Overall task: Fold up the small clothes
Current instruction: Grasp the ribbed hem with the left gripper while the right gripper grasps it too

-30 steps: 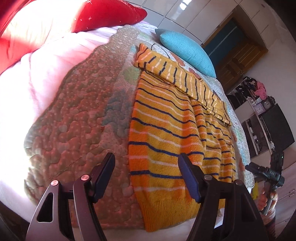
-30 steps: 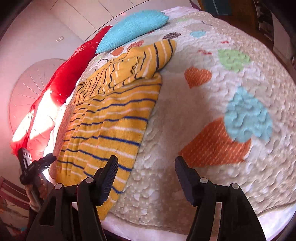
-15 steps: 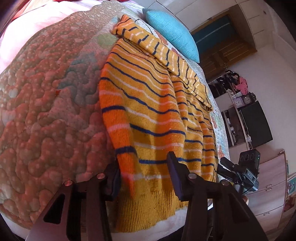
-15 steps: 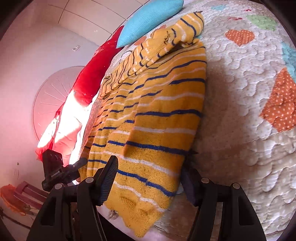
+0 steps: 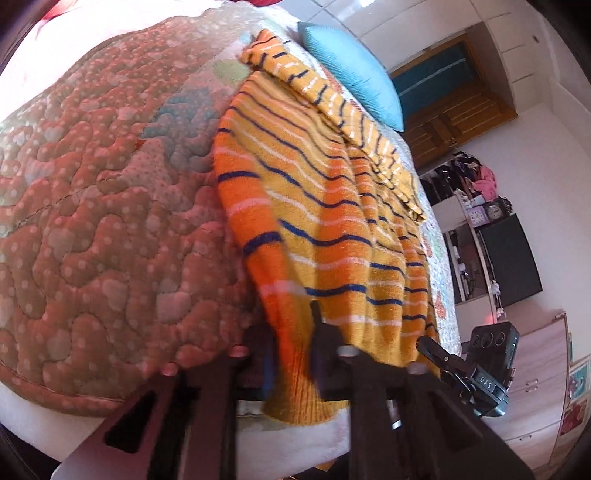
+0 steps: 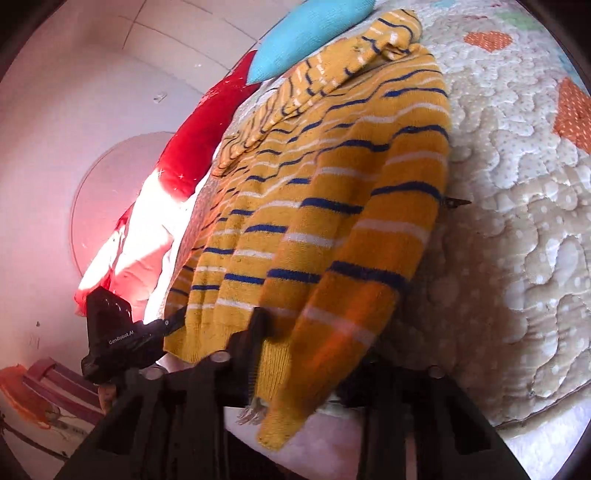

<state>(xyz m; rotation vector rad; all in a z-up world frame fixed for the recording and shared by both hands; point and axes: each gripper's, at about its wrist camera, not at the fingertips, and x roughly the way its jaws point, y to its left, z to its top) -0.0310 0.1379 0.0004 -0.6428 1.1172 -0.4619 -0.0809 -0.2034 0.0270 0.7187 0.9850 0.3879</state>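
Observation:
A yellow sweater with blue and white stripes (image 5: 314, 206) (image 6: 332, 184) lies flat on the quilted bedspread (image 5: 92, 221) (image 6: 517, 221), its sleeves (image 5: 332, 99) (image 6: 332, 70) folded across the far end. My left gripper (image 5: 290, 325) is shut on the near left corner of the hem, and the knit bunches up between its fingers. My right gripper (image 6: 314, 343) pinches the near right corner; its jaws are closing with the hem between them, and the cloth hides one finger. Each gripper shows in the other's view: the right gripper body (image 5: 480, 369), the left gripper body (image 6: 118, 332).
A light blue pillow (image 5: 351, 66) (image 6: 306, 33) lies beyond the sweater and a red pillow (image 6: 203, 129) further along the headboard. The bed's near edge runs just under both grippers. Shelves with a dark screen (image 5: 509, 258) and a wooden door (image 5: 454, 103) stand beyond the bed.
Both grippers came down onto the sweater's near hem from open to closed. Each now has a hem corner pinched, and the knit there has gathered and lifted slightly.

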